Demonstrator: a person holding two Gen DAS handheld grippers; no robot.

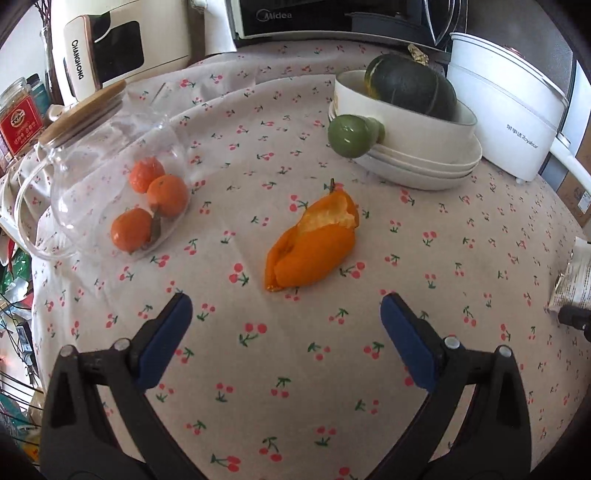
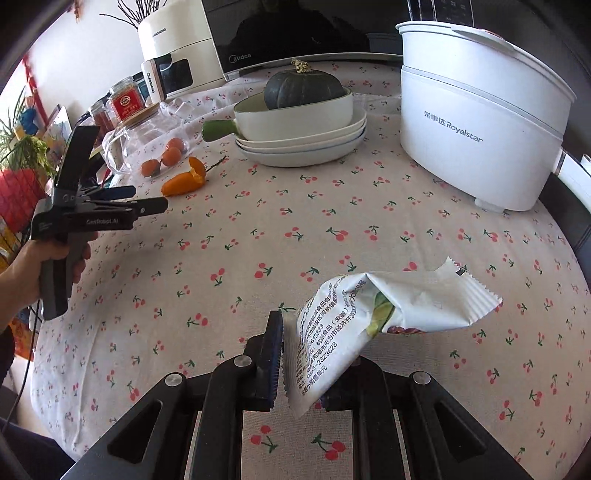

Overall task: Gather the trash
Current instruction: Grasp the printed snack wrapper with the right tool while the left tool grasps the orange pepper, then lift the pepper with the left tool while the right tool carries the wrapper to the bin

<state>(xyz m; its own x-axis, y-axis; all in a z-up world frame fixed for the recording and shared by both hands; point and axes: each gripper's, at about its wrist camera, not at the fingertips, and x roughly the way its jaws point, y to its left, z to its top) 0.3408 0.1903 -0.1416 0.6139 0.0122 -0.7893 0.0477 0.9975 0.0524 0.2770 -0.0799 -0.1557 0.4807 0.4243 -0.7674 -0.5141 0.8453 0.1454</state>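
An orange peel lies on the cherry-print tablecloth, just ahead of my left gripper, which is open and empty with its blue pads either side of the peel's near end. The peel also shows in the right wrist view, with the left gripper close beside it. My right gripper is shut on a white snack wrapper and holds it above the cloth. The wrapper's edge shows at the right of the left wrist view.
A tipped glass jar with three tangerines lies left of the peel. Stacked white dishes hold a dark green squash. A white Royalstar cooker stands at the right. A microwave and an air fryer stand at the back.
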